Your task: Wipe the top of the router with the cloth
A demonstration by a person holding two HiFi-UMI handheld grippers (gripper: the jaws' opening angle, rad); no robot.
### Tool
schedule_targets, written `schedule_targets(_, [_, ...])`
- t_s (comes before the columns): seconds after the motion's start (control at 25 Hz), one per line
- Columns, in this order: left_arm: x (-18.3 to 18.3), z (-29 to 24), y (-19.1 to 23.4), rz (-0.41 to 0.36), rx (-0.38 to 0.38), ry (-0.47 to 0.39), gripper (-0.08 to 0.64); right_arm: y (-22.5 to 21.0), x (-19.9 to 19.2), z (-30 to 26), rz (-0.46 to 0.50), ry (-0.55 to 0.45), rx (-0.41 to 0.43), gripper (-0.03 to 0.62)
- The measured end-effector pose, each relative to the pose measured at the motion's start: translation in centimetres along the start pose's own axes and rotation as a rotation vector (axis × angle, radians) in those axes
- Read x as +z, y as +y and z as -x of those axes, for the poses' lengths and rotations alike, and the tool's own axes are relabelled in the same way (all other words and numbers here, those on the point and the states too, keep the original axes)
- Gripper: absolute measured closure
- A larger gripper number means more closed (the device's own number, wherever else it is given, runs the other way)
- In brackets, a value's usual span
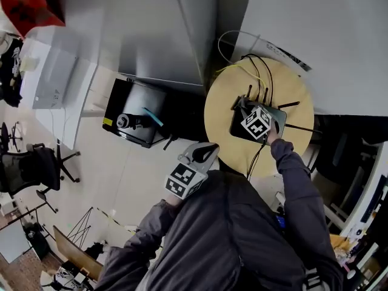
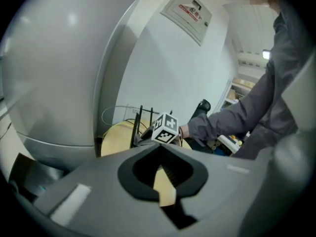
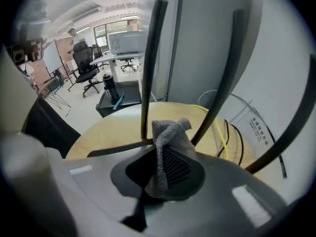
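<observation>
Right claw [image 3: 161, 176] is being held shut on the grey cloth [image 3: 170, 135], whose loose end is sticking out ahead of the jaws. It is being held directly over the black router [image 1: 277, 115] on the round desk [image 1: 224, 120], the antennas rising just in front, so the top is lying below the cloth. Left claw [image 1: 205, 153], slightly open and empty, is being held well back, off the desk edge

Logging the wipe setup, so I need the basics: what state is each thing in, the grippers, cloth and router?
Router: lying on the round table, antennas splayed, cables running to it.
Cloth: bunched, clamped between jaws.
Right gripper: shut on the cloth, over the router.
Left gripper: jaws slightly apart, empty, back from the router.
</observation>
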State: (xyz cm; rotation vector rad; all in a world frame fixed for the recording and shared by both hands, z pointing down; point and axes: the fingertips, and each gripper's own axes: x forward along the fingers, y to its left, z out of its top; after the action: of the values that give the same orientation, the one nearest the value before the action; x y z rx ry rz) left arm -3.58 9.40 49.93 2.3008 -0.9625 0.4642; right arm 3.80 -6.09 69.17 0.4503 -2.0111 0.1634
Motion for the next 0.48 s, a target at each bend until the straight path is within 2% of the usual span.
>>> schedule_targets(0.2, [-0.4, 0.0, -0.3, 0.027, 0.034, -0.013, 0.56, 0.7, -0.1, -0.3, 0.028, -0.005, 0.026, 0.563])
schedule_targets(0.48, [-0.2, -1.0, -1.6, 0.008, 0.01, -0.006, 0.56, 3.0, -0.7, 0.3, 0.019, -0.014, 0.073, 0.563])
